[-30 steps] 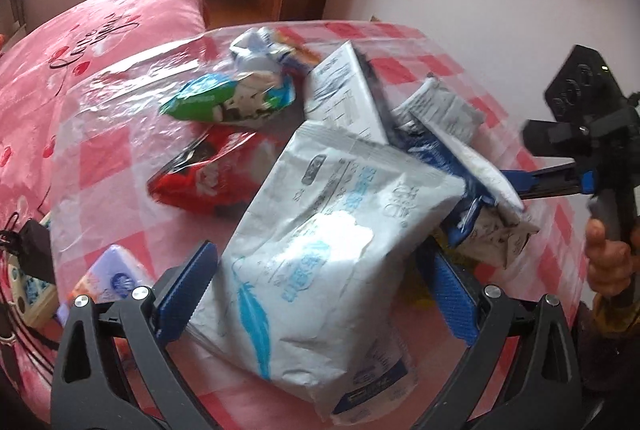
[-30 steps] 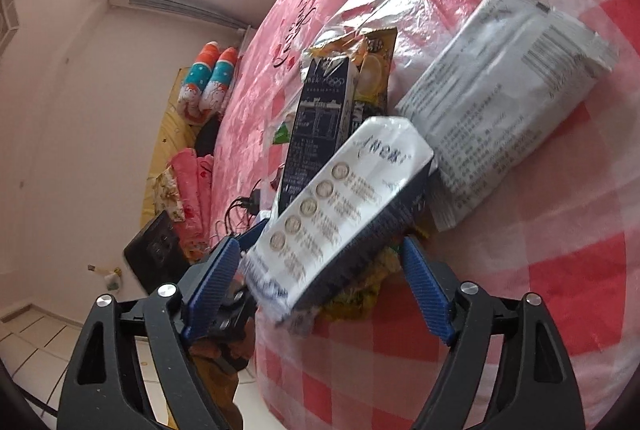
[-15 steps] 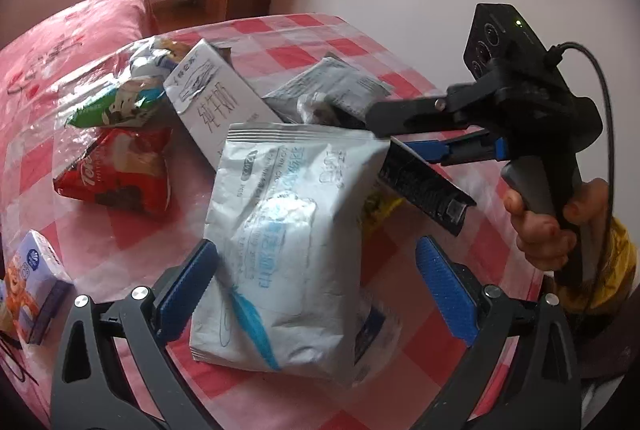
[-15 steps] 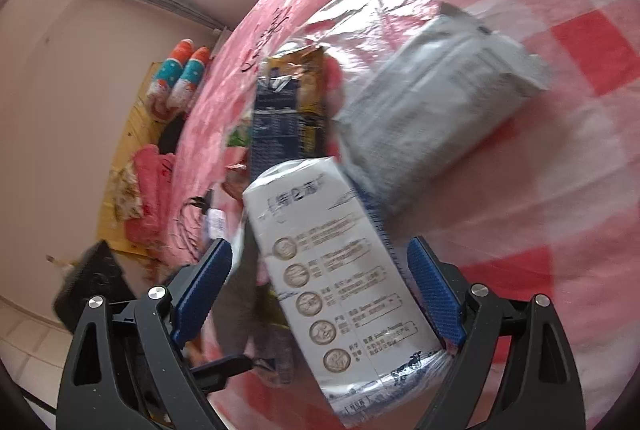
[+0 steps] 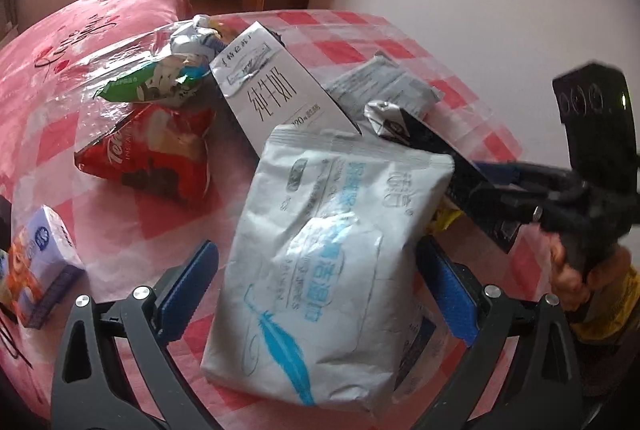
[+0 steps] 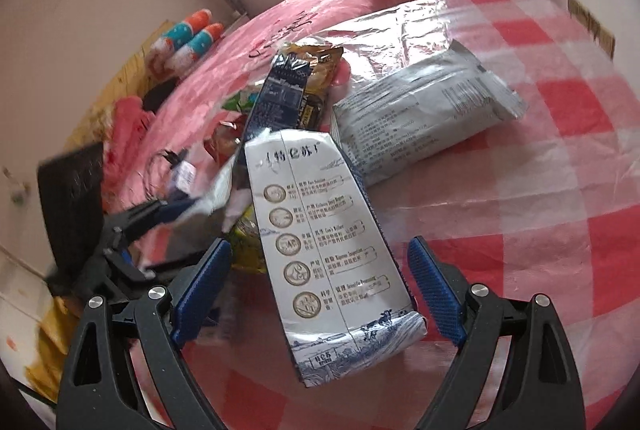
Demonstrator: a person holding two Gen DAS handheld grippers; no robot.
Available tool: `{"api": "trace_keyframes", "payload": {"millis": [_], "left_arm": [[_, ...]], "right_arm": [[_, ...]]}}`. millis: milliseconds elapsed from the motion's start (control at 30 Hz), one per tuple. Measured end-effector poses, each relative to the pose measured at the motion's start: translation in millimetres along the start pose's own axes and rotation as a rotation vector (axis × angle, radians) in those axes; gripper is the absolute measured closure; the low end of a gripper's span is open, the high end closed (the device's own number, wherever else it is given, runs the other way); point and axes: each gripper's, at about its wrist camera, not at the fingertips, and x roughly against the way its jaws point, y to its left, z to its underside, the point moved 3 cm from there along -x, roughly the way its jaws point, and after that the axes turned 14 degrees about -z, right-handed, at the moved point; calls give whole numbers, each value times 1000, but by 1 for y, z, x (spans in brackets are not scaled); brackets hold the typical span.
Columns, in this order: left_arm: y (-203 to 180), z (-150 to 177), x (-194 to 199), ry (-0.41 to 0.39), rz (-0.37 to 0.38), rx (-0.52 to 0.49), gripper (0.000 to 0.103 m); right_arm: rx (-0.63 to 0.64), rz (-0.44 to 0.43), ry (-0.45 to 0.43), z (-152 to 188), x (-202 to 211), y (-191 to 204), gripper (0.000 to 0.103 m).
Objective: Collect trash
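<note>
Both open grippers straddle packets: left gripper, right gripper.

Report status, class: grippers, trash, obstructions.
Left gripper open around white pouch. Right gripper open around milk carton. Other wrappers crowd the checked table.

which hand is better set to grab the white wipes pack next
Left. The left gripper is open with the white wipes pack lying between its fingers. The right gripper is open around the milk carton instead.
</note>
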Motion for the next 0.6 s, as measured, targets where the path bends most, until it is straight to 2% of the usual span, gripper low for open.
{"api": "trace_keyframes", "payload": {"millis": [67, 100, 133, 200, 300, 600], "left_arm": [[3, 1, 4, -29, 0, 37, 8], [4, 2, 5, -34, 9, 55, 15], [6, 3, 6, -34, 13, 79, 15], [7, 5, 7, -40, 8, 109, 16], [5, 10, 13, -59, 3, 131, 20], [8, 29, 51, -158, -5, 249, 25]], "right_arm": [[5, 21, -5, 2, 1, -1, 17], [4, 22, -3, 4, 1, -3, 26], [2, 21, 0, 6, 2, -4, 30], [6, 20, -1, 7, 3, -4, 32], [7, 23, -8, 10, 6, -2, 44], [39, -10, -70, 15, 27, 13, 46]]}}
